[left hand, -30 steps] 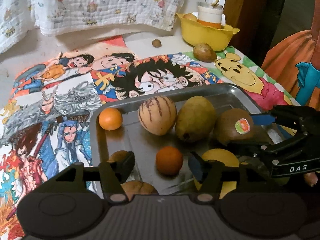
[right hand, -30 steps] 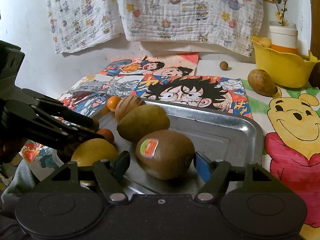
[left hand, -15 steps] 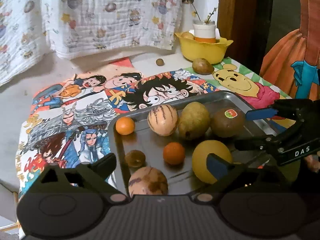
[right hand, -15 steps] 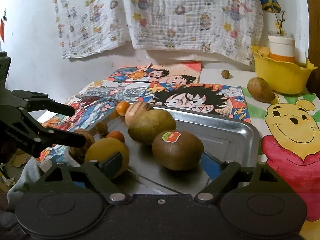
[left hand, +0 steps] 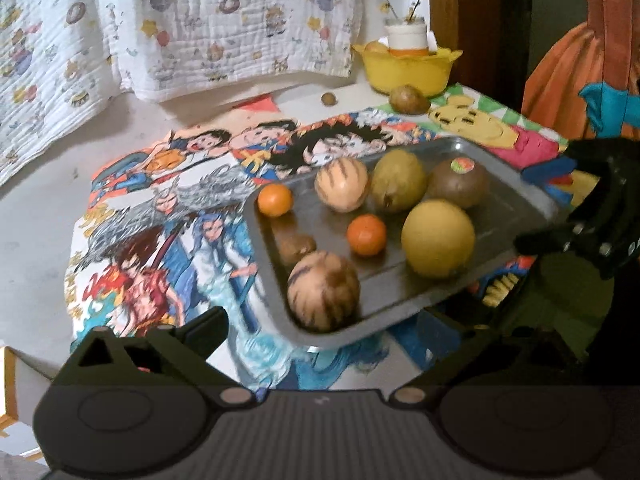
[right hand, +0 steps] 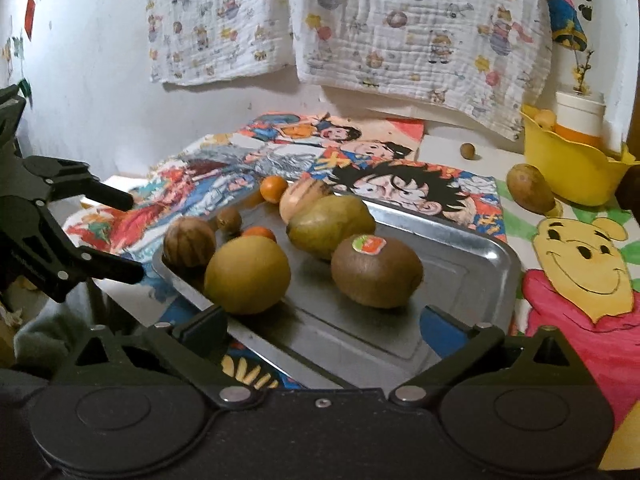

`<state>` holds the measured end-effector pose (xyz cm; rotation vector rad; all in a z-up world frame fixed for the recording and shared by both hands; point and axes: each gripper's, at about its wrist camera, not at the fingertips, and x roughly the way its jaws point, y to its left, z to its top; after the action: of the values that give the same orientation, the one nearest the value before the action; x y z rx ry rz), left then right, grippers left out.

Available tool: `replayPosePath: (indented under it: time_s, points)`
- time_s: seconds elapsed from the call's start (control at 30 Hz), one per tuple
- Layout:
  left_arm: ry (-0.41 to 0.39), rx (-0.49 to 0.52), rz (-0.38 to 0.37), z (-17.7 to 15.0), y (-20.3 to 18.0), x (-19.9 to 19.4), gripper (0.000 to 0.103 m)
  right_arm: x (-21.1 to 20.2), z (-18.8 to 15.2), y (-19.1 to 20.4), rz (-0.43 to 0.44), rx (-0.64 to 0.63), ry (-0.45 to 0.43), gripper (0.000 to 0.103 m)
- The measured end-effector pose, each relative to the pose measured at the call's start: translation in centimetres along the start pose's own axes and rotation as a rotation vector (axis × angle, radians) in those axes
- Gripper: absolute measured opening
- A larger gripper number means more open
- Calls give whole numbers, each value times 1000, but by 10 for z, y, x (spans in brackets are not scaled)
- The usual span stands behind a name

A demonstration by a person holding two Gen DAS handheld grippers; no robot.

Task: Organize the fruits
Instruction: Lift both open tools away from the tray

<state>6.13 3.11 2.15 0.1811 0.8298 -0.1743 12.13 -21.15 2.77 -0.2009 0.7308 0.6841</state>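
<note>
Tray [right hand: 472, 264]: metal, just ahead of both tongs, on a cartoon cloth [left hand: 168, 216] on the table.
Fruit on tray: kiwi [right hand: 376, 272] with sticker straight ahead of the right tongs; yellow ball fruit [right hand: 247, 276] by their left finger; pear [right hand: 330, 226] behind; striped melon [left hand: 323, 296] nearest the left tongs; oranges [left hand: 366, 235] and a second melon [left hand: 341, 184] farther in.
Left tongs [left hand: 320, 338]: released, wide apart, holding nothing, short of the tray's near corner.
Right tongs [right hand: 324, 320]: released, fingers spread over the tray's near edge, empty.
Beyond the tray: yellow bowl [right hand: 572, 174] far right, loose fruit [right hand: 530, 188] beside it.
</note>
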Motion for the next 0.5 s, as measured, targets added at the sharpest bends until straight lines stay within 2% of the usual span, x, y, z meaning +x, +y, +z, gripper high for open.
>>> replayPosePath:
  time_s: [0.3,0.5]
  points:
    - [43,-25,52,-10,22,2,103,-8,-5,-10,-87,-4,5,102]
    - [64,-13,73,-4,33,6,103,-5,-4,-21,-106,11,9,102]
